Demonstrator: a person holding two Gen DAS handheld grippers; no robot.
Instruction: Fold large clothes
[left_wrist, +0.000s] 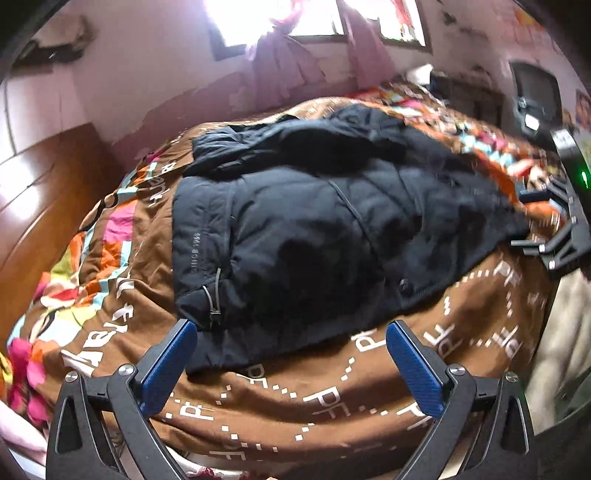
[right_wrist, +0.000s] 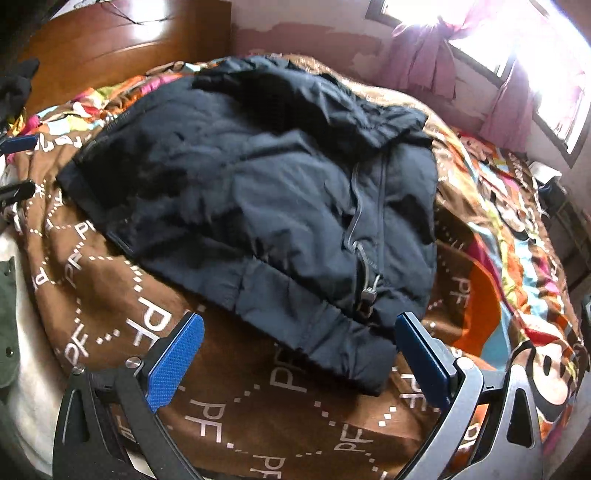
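Observation:
A dark navy padded jacket (left_wrist: 314, 221) lies folded in a bulky bundle on a brown patterned quilt (left_wrist: 332, 398). It also shows in the right wrist view (right_wrist: 266, 192), with its zipper pull near the front edge. My left gripper (left_wrist: 291, 354) is open and empty, just short of the jacket's near hem. My right gripper (right_wrist: 299, 350) is open and empty, with the jacket's lower corner lying between its blue pads. The right gripper also shows at the right edge of the left wrist view (left_wrist: 532, 221), beside the jacket's side. The left gripper's fingers show at the left edge of the right wrist view (right_wrist: 16, 166).
The quilt (right_wrist: 258, 424) covers a bed with a wooden headboard (left_wrist: 40, 199). Pink curtains (left_wrist: 288, 62) hang by a bright window behind. A white cloth (left_wrist: 569, 339) lies at the bed's right side. Dark furniture (left_wrist: 535, 92) stands at the far right.

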